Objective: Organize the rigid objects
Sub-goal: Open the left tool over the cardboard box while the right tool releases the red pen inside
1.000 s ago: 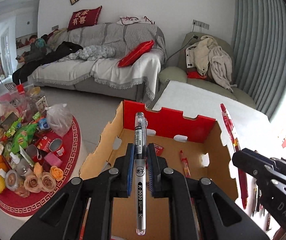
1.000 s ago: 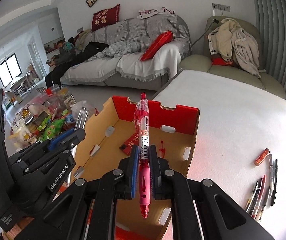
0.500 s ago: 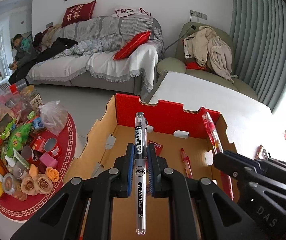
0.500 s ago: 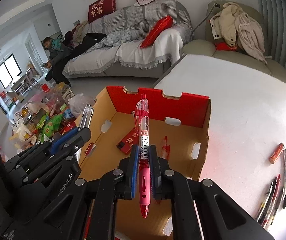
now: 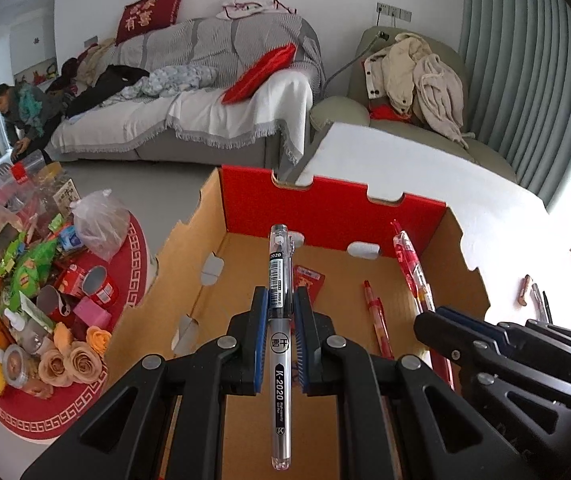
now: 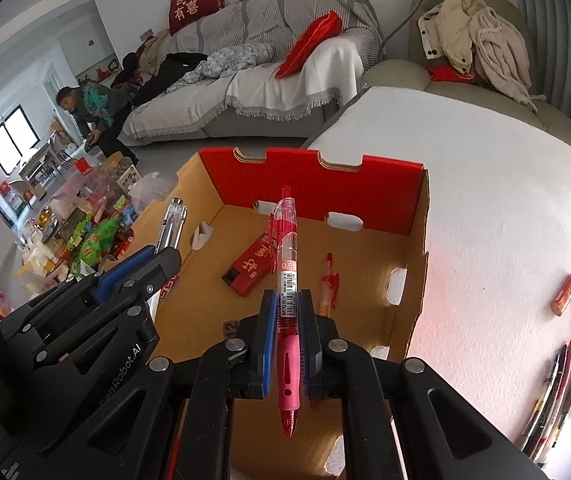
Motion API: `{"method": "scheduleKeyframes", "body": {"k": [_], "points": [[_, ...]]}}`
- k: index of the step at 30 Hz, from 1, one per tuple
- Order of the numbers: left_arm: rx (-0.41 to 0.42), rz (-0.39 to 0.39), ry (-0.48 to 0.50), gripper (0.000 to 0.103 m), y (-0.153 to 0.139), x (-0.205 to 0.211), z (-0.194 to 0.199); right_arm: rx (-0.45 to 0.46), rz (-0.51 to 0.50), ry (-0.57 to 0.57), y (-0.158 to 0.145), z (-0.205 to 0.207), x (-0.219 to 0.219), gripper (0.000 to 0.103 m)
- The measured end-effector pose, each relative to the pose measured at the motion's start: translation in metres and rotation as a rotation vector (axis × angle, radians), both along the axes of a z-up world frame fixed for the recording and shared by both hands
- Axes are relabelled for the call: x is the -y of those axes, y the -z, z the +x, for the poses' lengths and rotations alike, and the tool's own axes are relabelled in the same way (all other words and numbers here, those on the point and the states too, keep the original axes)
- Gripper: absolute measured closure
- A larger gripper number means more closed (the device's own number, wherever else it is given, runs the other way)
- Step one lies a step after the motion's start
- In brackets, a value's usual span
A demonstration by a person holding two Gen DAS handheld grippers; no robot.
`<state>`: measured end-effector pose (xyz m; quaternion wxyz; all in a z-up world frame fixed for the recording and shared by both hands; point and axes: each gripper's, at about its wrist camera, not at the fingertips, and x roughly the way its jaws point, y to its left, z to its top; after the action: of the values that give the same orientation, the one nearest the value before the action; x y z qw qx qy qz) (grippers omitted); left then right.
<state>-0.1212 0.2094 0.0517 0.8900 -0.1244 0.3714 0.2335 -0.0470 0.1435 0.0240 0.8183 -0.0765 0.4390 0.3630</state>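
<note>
White tabletop carries a cardboard box with a red far wall. Left gripper clamps a clear black-ink pen over the box; right gripper clamps a red gel pen beside it. Inside lie a red packet and another red pen. Only the right view shows the pen row at the table's right.

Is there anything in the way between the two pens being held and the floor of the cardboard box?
Nothing visible blocks either. The black pen in the left gripper and the red pen in the right gripper hang over the open cardboard box. A red packet and a red pen on the floor lie ahead.
</note>
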Motion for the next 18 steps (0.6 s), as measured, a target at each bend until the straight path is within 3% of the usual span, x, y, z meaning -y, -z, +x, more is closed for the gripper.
{"method": "scheduleKeyframes", "body": {"k": [4, 6, 7, 8, 10, 12, 14, 17, 18], "points": [[-0.051, -0.005, 0.001, 0.086, 0.006, -0.001, 0.004, -0.028, -0.022, -0.004, 0.007, 0.002, -0.002, 0.092], [-0.073, -0.018, -0.006, 0.059, 0.008, -0.003, 0.006, -0.036, -0.029, 0.005, 0.009, 0.003, 0.0, 0.091], [-0.079, -0.03, -0.008, 0.035, 0.008, -0.004, 0.006, -0.033, -0.033, 0.014, 0.009, 0.004, 0.002, 0.088], [-0.089, -0.03, -0.032, 0.023, 0.007, -0.007, 0.006, -0.029, -0.039, 0.029, 0.008, 0.005, 0.004, 0.085], [-0.076, -0.052, -0.048, 0.016, 0.006, -0.014, 0.003, -0.024, -0.027, 0.041, 0.003, 0.008, 0.01, 0.07], [-0.078, -0.092, -0.085, 0.003, 0.007, -0.024, 0.0, -0.011, -0.008, 0.076, -0.004, 0.011, 0.021, 0.033], [-0.052, -0.152, -0.094, 0.0, 0.008, -0.032, -0.005, -0.027, 0.075, 0.086, -0.014, 0.011, 0.036, 0.033], [-0.017, -0.145, -0.083, 0.0, 0.001, -0.027, -0.009, 0.008, 0.122, 0.15, -0.027, 0.007, 0.064, 0.016], [-0.002, -0.139, -0.063, 0.0, -0.003, -0.02, -0.01, 0.023, 0.139, 0.171, -0.03, 0.005, 0.076, 0.016]]}}
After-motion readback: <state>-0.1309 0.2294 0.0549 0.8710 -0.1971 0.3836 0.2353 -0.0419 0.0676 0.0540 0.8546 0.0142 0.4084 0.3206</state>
